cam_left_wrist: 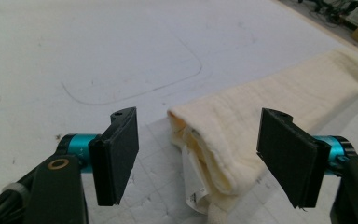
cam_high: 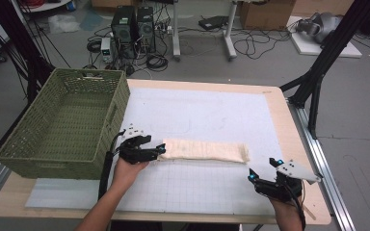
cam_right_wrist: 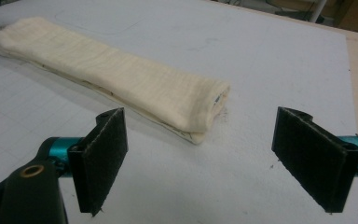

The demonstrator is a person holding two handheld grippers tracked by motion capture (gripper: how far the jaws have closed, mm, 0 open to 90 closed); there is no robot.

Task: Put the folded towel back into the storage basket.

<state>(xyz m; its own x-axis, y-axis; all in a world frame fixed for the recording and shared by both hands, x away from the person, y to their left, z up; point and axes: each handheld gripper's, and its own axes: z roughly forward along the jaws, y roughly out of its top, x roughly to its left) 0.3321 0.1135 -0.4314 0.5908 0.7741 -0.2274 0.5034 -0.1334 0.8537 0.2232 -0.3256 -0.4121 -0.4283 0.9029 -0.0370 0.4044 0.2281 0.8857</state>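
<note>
Both grippers are sitting with jaws wide apart, holding nothing. The left gripper (cam_high: 160,150) is straddling one end of a long, folded cream towel (cam_high: 204,150) lying on the white gridded mat (cam_high: 207,187). The right gripper (cam_high: 262,169) is hovering near the other end. A green woven basket (cam_high: 33,139) is standing left.

Both forearms reach in over the bench's (cam_high: 279,115) near edge. The left gripper (cam_high: 160,150) sits mid-bench, fingers (cam_left_wrist: 116,156) spread wide; the right gripper (cam_high: 262,169), near the right corner, gapes too.
</note>
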